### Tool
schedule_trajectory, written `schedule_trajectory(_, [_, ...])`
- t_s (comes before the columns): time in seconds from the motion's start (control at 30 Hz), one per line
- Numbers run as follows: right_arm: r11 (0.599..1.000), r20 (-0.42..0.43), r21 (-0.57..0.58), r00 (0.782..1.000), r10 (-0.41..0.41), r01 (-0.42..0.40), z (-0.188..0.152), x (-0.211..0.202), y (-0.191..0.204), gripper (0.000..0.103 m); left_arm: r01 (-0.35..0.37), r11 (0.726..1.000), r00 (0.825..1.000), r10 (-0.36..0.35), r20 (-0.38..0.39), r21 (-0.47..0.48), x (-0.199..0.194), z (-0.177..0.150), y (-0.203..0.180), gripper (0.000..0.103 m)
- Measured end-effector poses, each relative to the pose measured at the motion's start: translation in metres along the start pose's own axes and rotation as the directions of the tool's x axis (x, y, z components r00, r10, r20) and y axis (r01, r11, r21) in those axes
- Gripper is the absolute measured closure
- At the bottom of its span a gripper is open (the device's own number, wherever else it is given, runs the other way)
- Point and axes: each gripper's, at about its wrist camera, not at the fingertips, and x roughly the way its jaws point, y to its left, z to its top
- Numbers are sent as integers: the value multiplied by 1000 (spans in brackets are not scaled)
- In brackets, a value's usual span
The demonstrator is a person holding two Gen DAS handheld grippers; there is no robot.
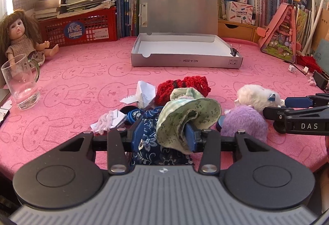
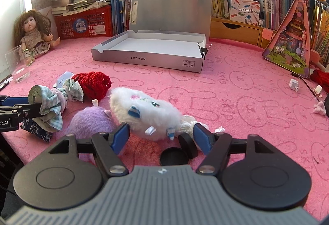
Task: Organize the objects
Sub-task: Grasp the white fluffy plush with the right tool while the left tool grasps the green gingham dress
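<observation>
The left gripper (image 1: 164, 132) grips the green cloth (image 1: 191, 114) at lower centre of the left view, fingers closed on it above the blue pouch (image 1: 148, 142). The right gripper (image 2: 161, 135) has its fingers spread wide around the white plush (image 2: 144, 109), low centre of the right view. The open box (image 2: 148, 58) stands behind on the table (image 2: 246, 91).

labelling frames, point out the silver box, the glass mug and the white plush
silver box (image 1: 186, 61): left wrist view, front wall.
glass mug (image 1: 19, 83): left wrist view, clear side wall.
white plush (image 2: 144, 109): right wrist view, furry face.
</observation>
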Motion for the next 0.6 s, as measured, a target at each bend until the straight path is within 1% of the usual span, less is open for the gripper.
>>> schedule_trajectory(0.07, [1000,-4,-15,1000,10,-10,5,5,3,22,4,1000,1000,-4,11,22,2,2,-6,53])
schedule_trajectory(0.23, [998,-10,-62,1000,26,-26,9,20,13,21,67,997,997,-66,-27,30,20,4,-17,52])
schedule_trajectory(0.37, [995,-14,-90,999,45,-46,13,31,19,21,78,996,997,-77,-24,49,32,6,-22,49])
schedule_trajectory(0.43, [994,-24,-91,998,56,-58,14,36,20,21,109,994,994,-108,-32,28,39,9,-21,45])
schedule_trajectory(0.5, [994,-29,-91,998,64,-66,15,40,21,22,122,992,992,-122,-39,5,46,12,-20,36])
schedule_trajectory(0.6, [993,-27,-94,997,76,-78,17,43,21,26,130,991,991,-130,-36,-13,57,18,-19,28])
